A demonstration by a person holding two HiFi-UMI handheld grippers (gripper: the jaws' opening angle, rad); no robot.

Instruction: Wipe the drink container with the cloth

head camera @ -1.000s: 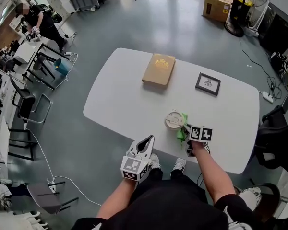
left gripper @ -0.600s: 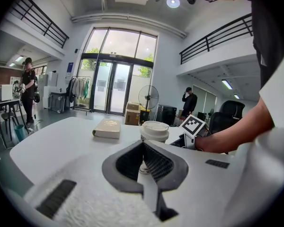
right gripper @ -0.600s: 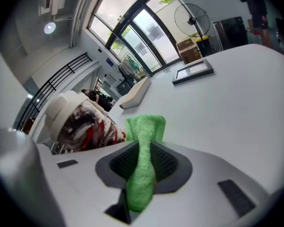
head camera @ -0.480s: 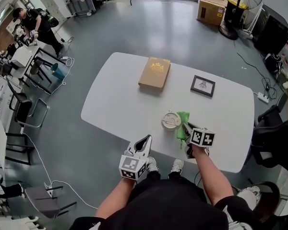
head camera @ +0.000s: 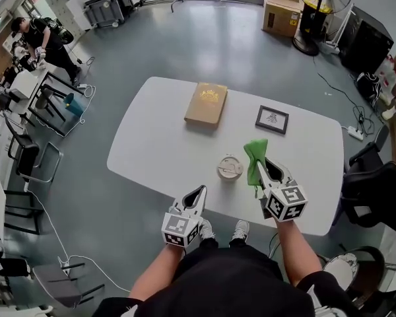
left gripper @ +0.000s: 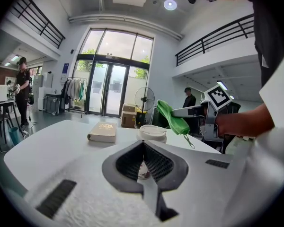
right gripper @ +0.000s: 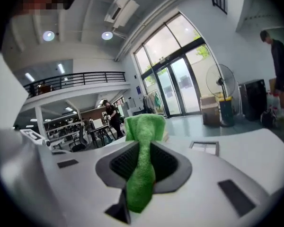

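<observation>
Drink container (head camera: 230,168) is a round cup with a pale off-white plastic lid that has a raised rim. It stands upright on the white table (head camera: 158,137), toward the near edge, between the two grippers' lines of reach. In the left gripper view the same cup (left gripper: 152,132) looks low and wide, with a flat lid and smooth sides. The green cloth (head camera: 255,160) is soft, fuzzy terry or microfibre, bunched into a narrow fold. It is held up off the tabletop just right of the cup, and a gap shows between them in the head view. The right gripper (head camera: 269,170) is clamped on the cloth: in the right gripper view the jaws pinch it mid-length (right gripper: 141,169), the top flaring out past the tips and the tail hanging down the channel. The left gripper view shows a thin loop dangling from the cloth (left gripper: 173,117). The left gripper (head camera: 197,193) hovers at the near table edge, jaws closed tip to tip, nothing held (left gripper: 143,148), and ribbed dark pads are visible inside. Farther back on the table lie a tan hardcover book (head camera: 206,104), flat with a gold emblem, and a small black-framed picture (head camera: 272,119), also lying flat, well apart from the cup. The tabletop is smooth and matte with rounded corners.
</observation>
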